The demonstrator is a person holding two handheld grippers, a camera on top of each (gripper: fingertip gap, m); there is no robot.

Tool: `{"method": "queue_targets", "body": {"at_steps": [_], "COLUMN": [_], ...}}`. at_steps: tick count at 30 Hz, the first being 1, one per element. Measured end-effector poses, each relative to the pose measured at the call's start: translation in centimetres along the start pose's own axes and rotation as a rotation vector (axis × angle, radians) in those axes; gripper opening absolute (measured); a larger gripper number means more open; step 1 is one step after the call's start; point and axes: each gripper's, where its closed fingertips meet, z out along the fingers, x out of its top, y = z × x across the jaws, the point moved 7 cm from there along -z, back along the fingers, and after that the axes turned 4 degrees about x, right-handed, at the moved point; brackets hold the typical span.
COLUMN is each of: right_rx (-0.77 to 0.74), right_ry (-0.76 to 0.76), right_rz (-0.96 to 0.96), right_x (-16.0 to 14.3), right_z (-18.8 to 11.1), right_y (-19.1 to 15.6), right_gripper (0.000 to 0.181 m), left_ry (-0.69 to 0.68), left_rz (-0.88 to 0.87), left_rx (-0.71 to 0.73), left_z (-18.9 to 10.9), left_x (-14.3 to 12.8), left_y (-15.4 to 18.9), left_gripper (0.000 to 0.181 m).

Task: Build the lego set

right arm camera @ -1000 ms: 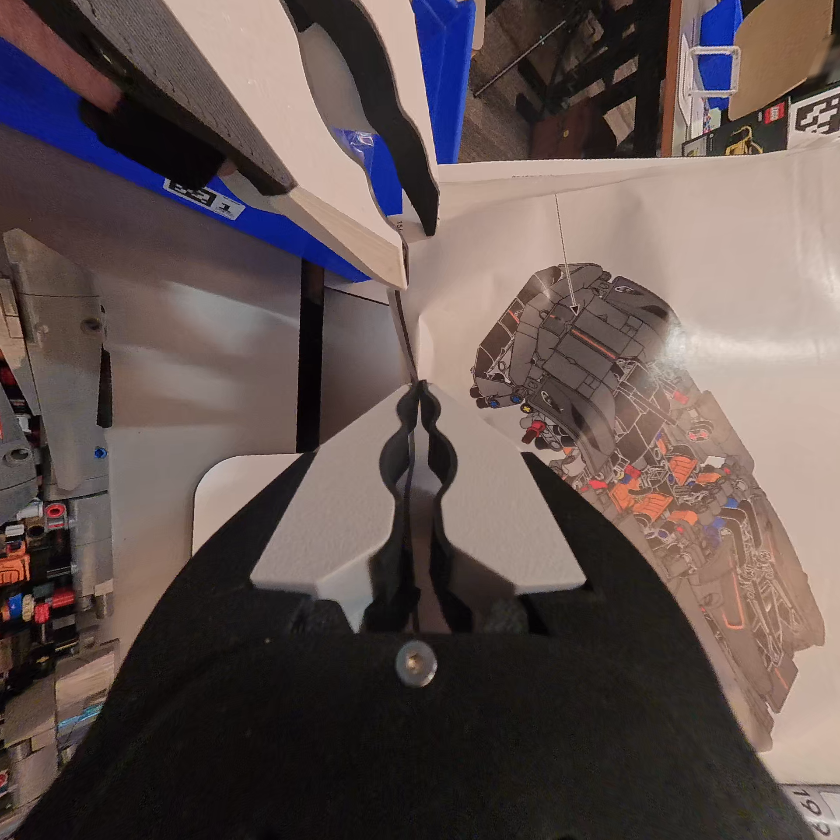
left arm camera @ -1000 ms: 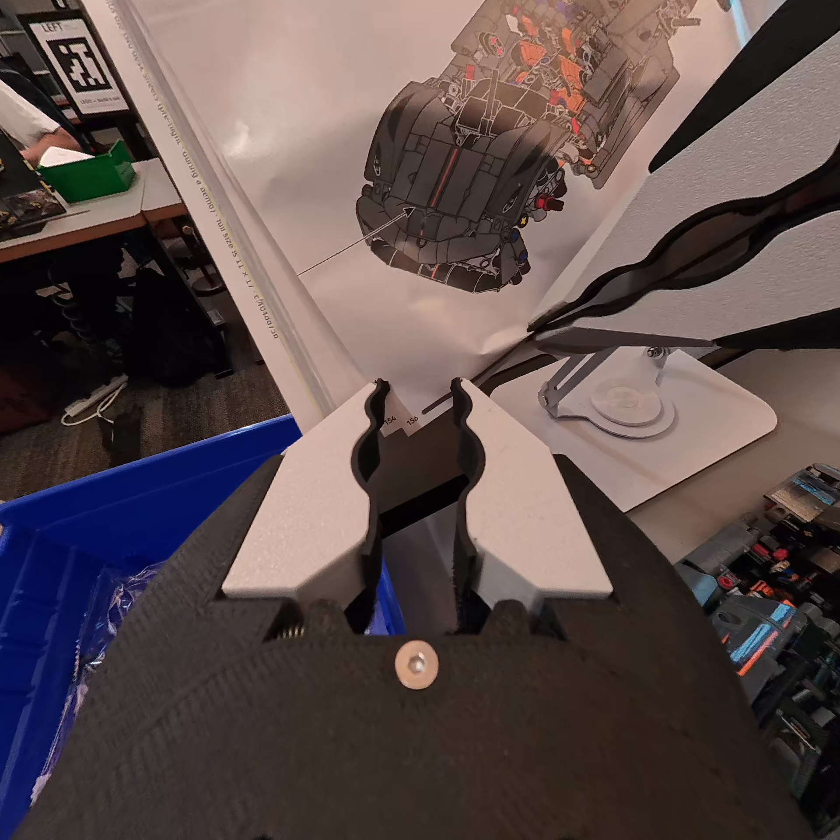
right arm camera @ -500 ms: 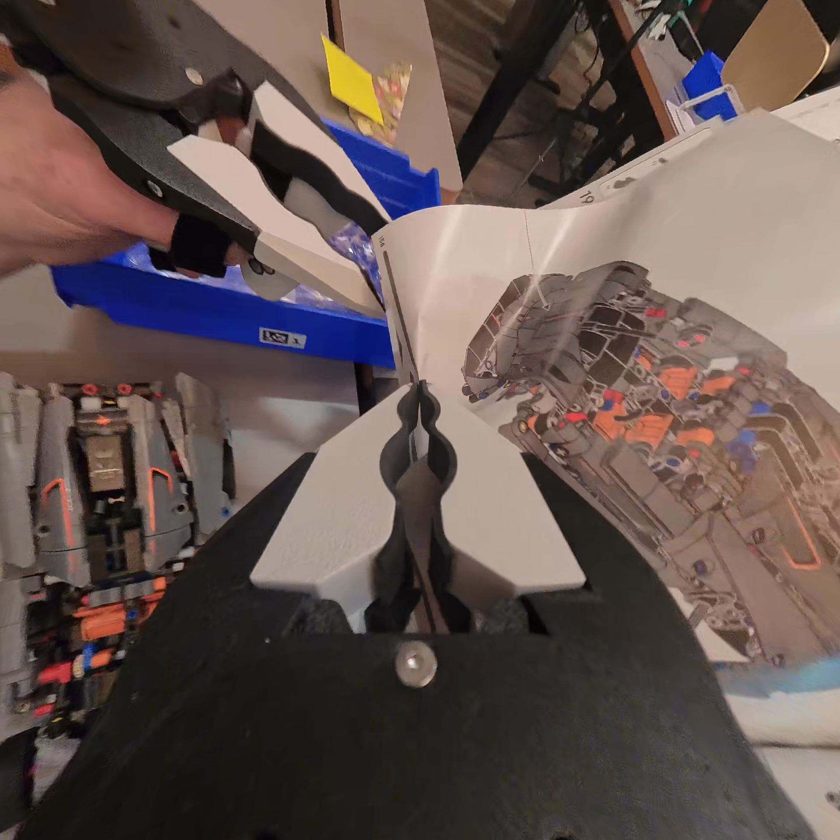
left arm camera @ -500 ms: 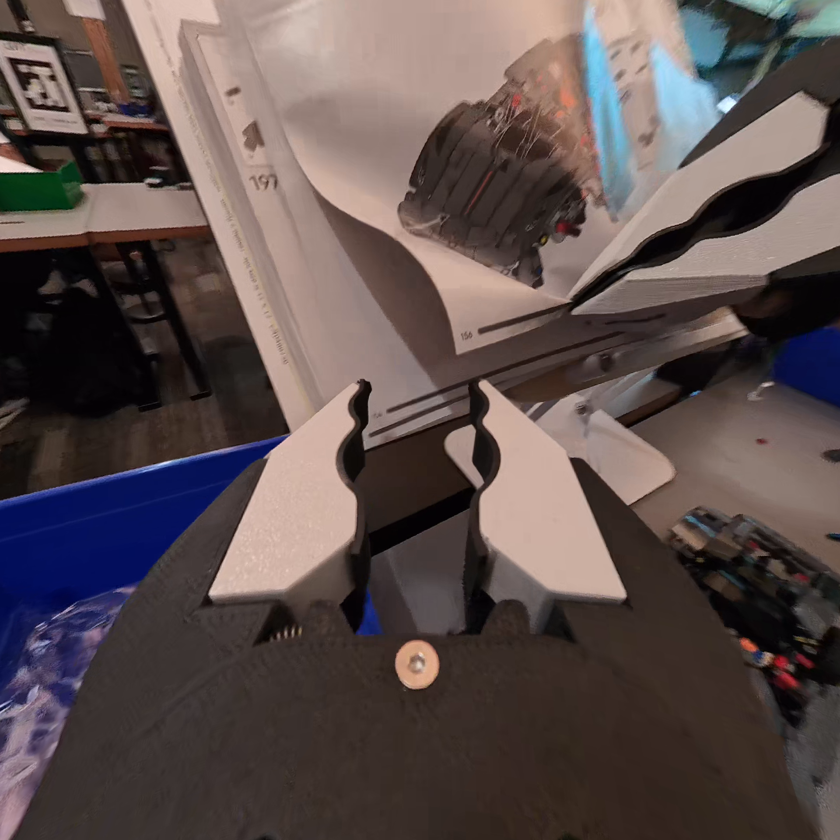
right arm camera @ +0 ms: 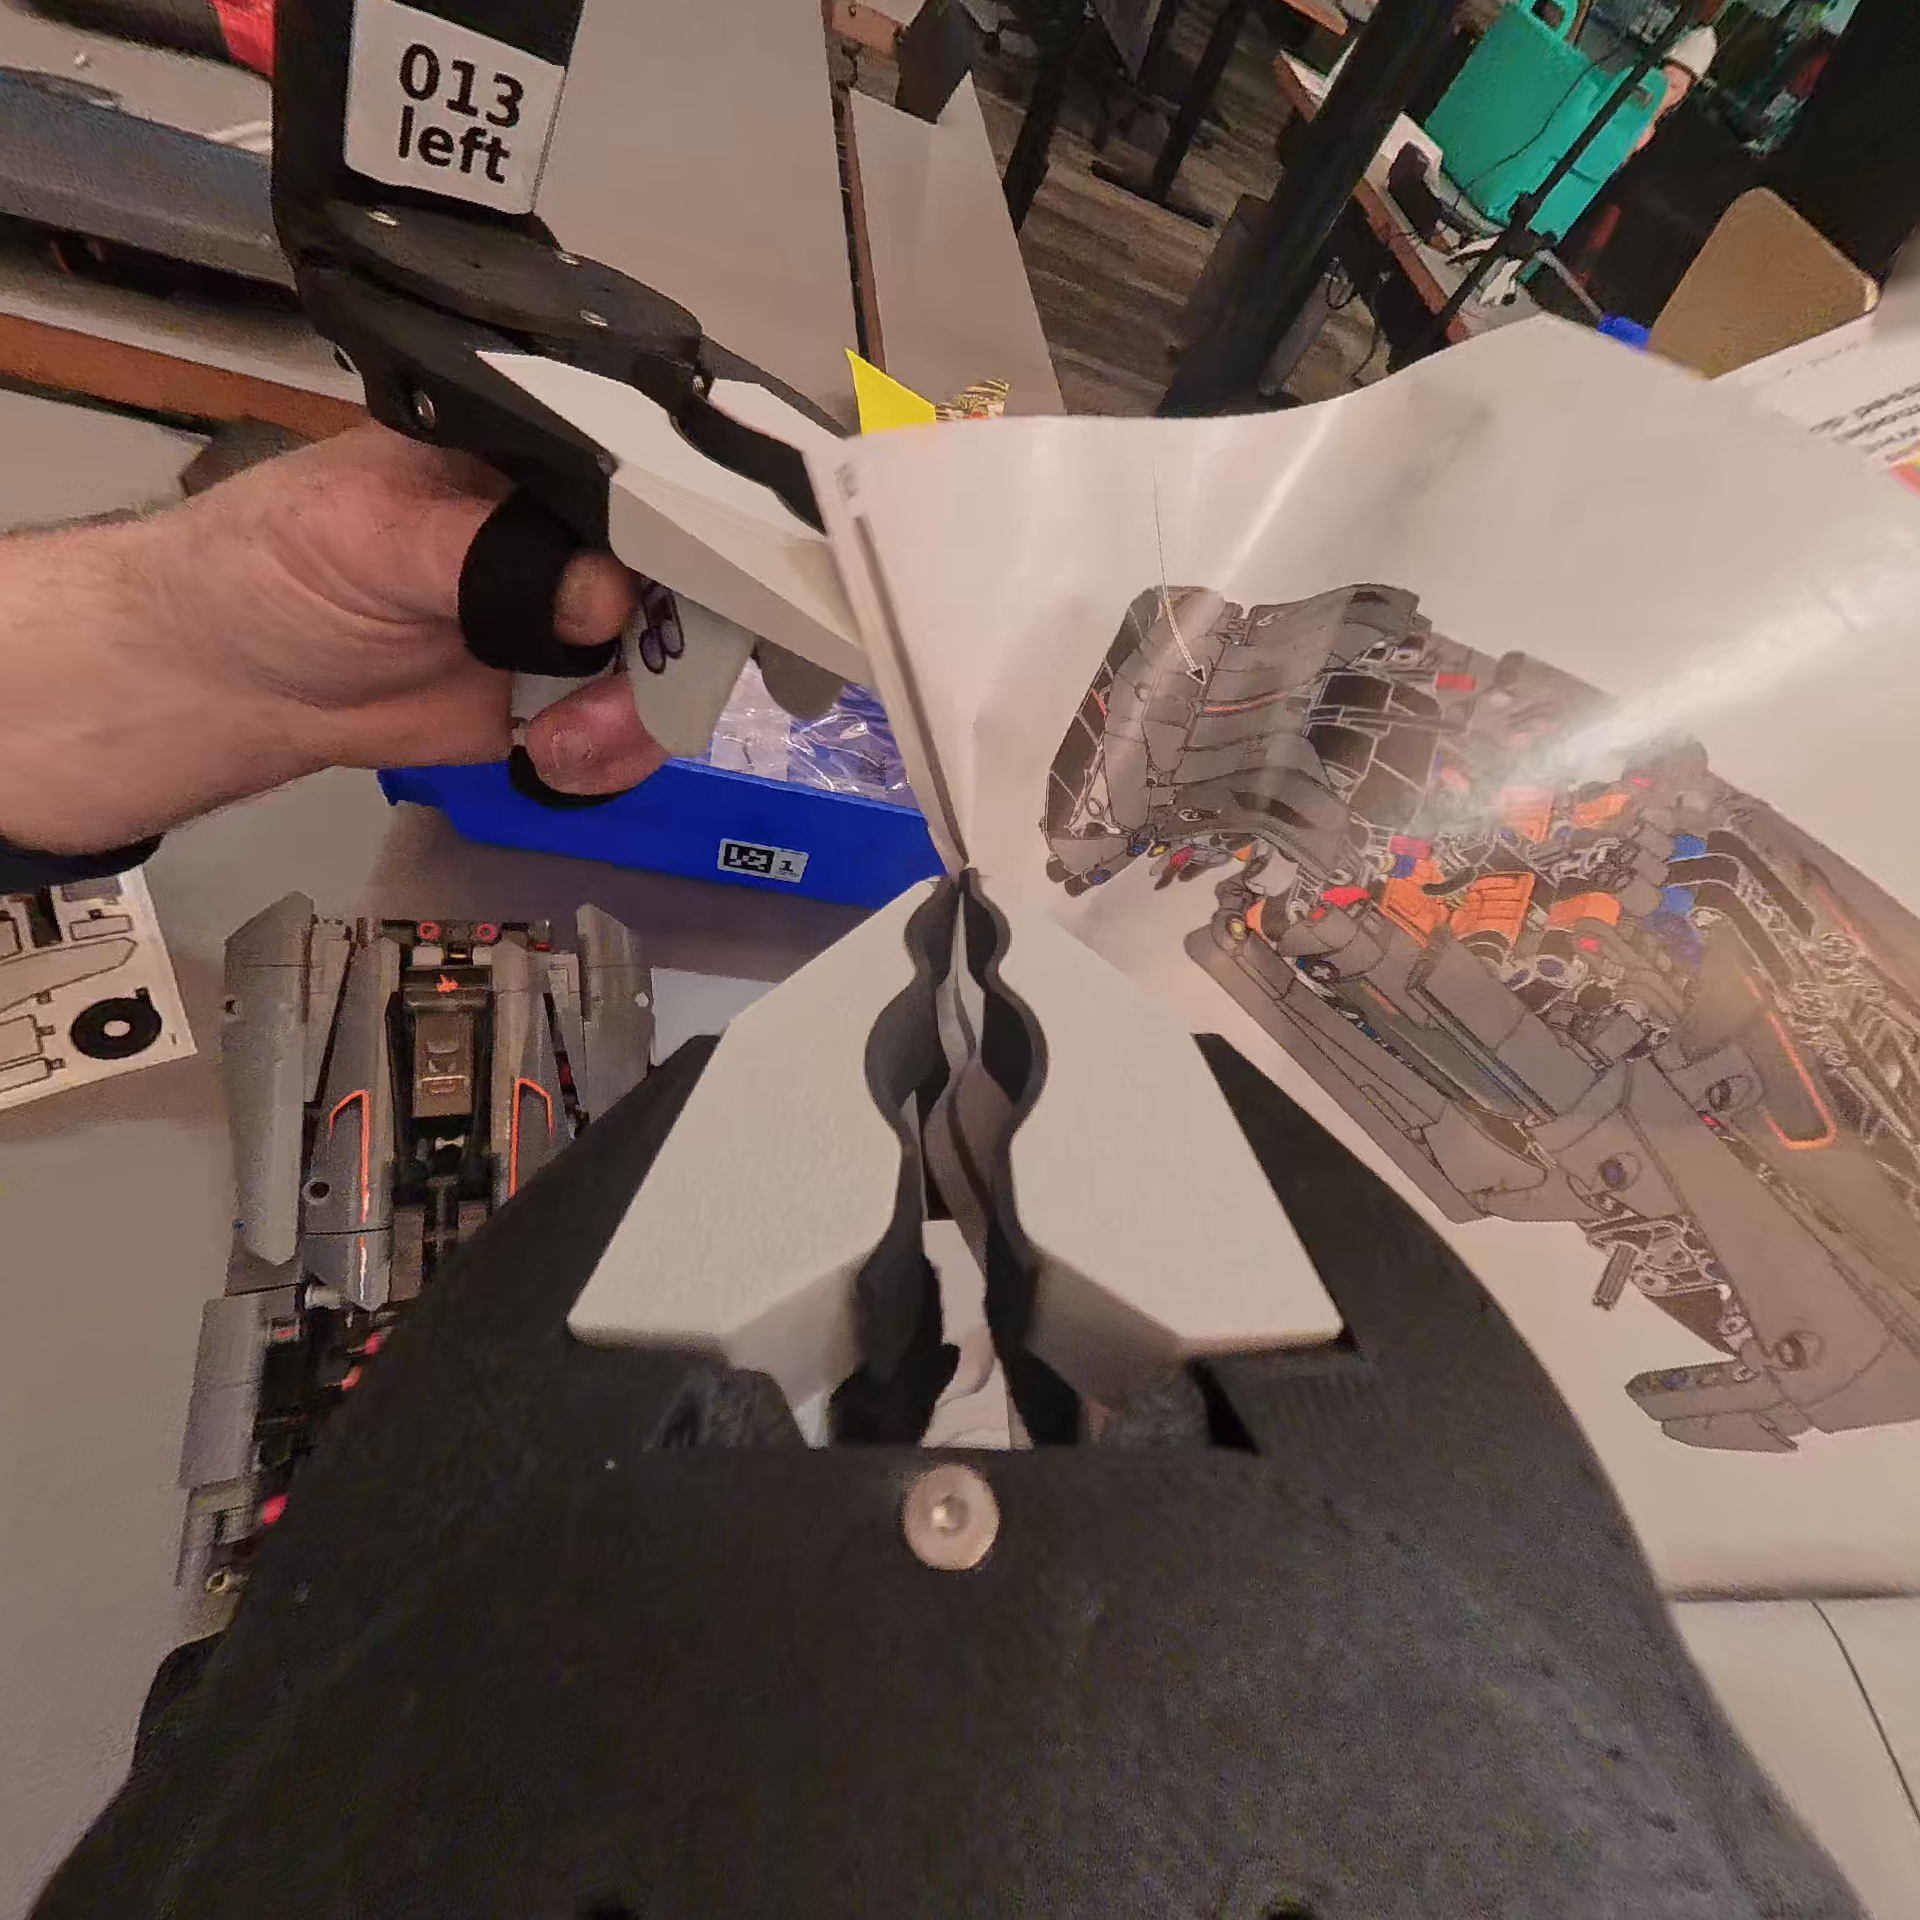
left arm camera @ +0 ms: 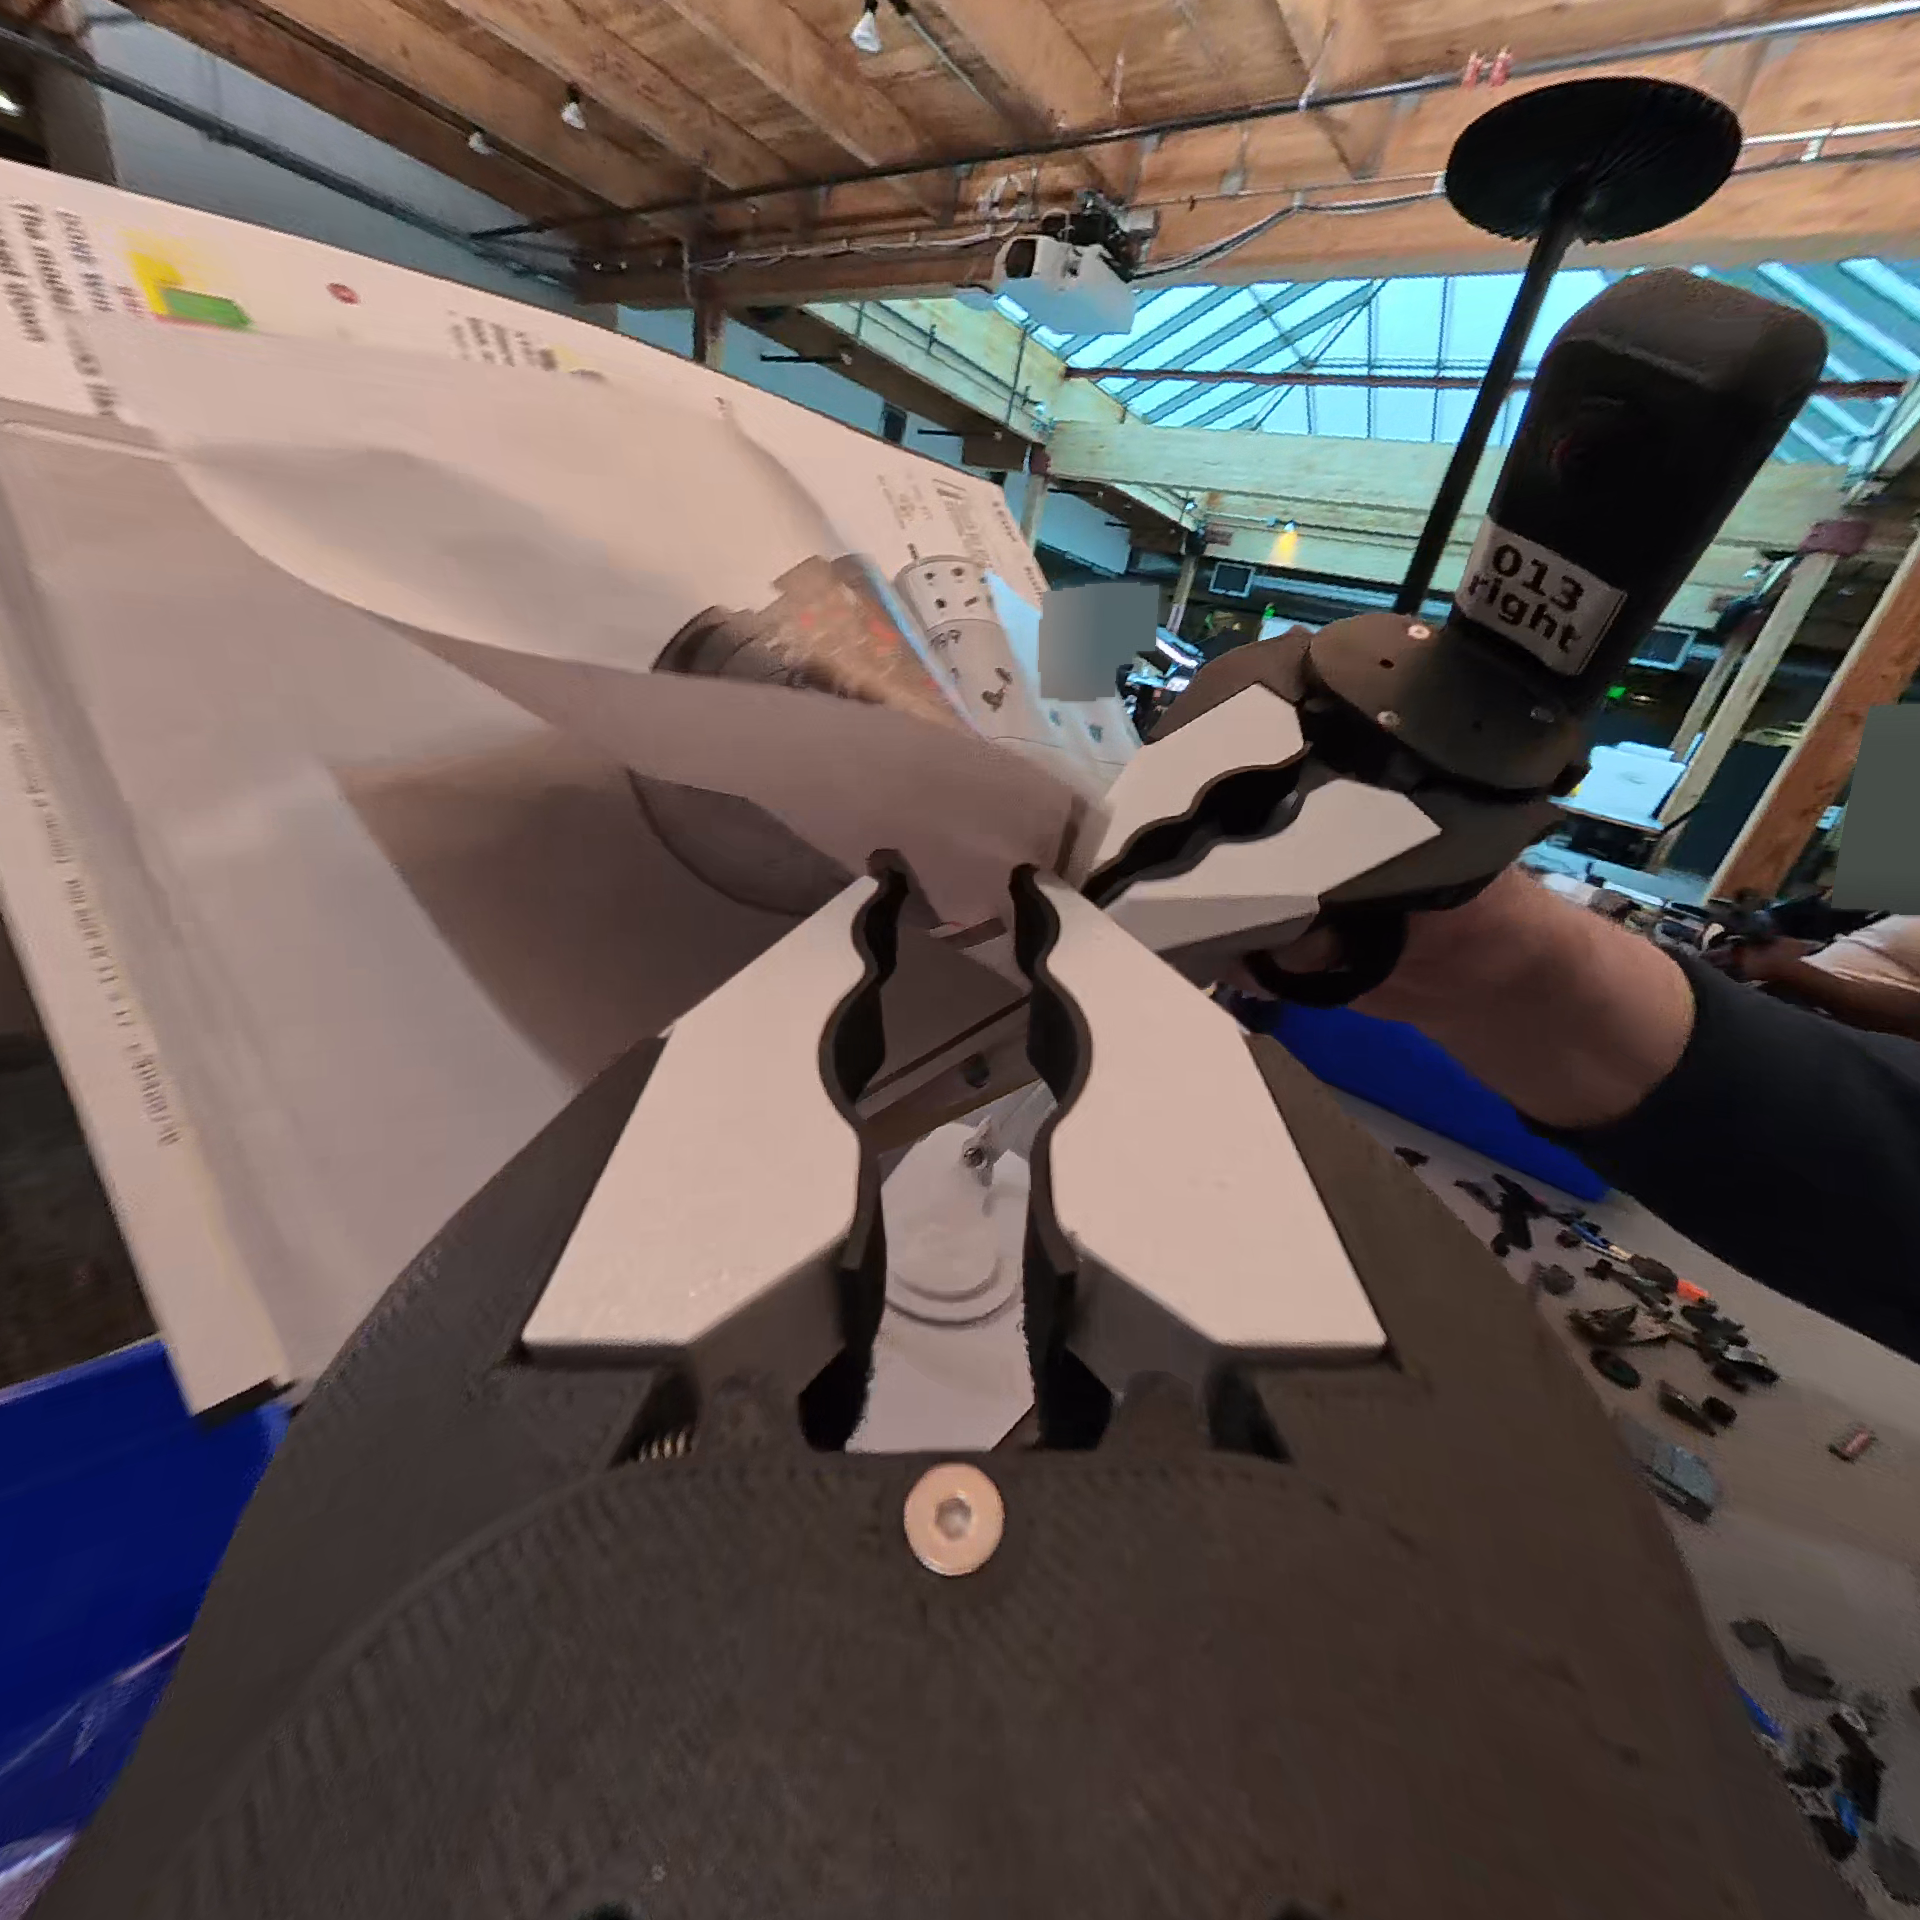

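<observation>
L gripper (left arm camera: 956, 883): fingers apart, nothing between, tips at lower edge of manual page (right arm camera: 1351, 582). Blue bin (right arm camera: 665, 821) just below/behind it. Lego car model (right arm camera: 416, 1101) on table (right arm camera: 94, 1247), left of R gripper (right arm camera: 961, 888). R gripper: clamped on page corner, page curling up to its right.
</observation>
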Motion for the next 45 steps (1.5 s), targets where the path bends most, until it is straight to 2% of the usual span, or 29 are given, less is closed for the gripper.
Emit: {"method": "queue_targets", "body": {"at_steps": [4, 5, 10, 16, 19, 32, 36, 38, 45], "right_rx": [-0.038, -0.043, -0.046, -0.016, -0.024, -0.013, -0.031, -0.041, -0.099], "right_ry": [-0.039, -0.040, -0.037, -0.013, 0.011, 0.059, 0.098, 0.094, 0.062], "right_rz": [-0.076, -0.090, -0.118, -0.082, -0.075, -0.059, -0.046, -0.053, -0.104], "right_x": [0.1, 0.1, 0.0, 0.1, 0.3, 0.3, 0.6, 0.8, 0.4], "right_z": [0.4, 0.5, 0.7, 0.2, -0.1, -0.6, -1.9, -2.6, -5.4], "right_y": [-1.1, -1.4, -1.8, -1.8, -1.7, -1.8, -1.5, -1.6, -2.3], "right_gripper": [0.031, 0.031, 0.014, 0.012, 0.000, 0.000, 0.000, 0.000, 0.000], "left_ry": [-0.011, -0.013, -0.022, -0.023, -0.030, -0.057, -0.042, -0.047, -0.098], "left_rz": [0.040, 0.061, 0.083, 0.102, 0.111, 0.132, 0.136, 0.116, 0.158], "left_rx": [-0.011, -0.022, -0.033, -0.019, -0.019, 0.025, 0.070, 0.046, 0.024], "left_z": [1.2, 1.4, 2.1, 2.1, 2.0, 1.7, 1.3, 1.3, 3.2], "left_x": [-0.2, -0.3, -0.7, -0.6, -0.6, -0.7, -0.5, -0.6, -1.7], "left_y": [1.5, 1.9, 2.6, 2.7, 2.7, 2.0, 1.3, 1.4, 3.2], "left_gripper": [0.018, 0.016, 0.009, 0.012, 0.015, 0.018, 0.021, 0.023, 0.025]}}
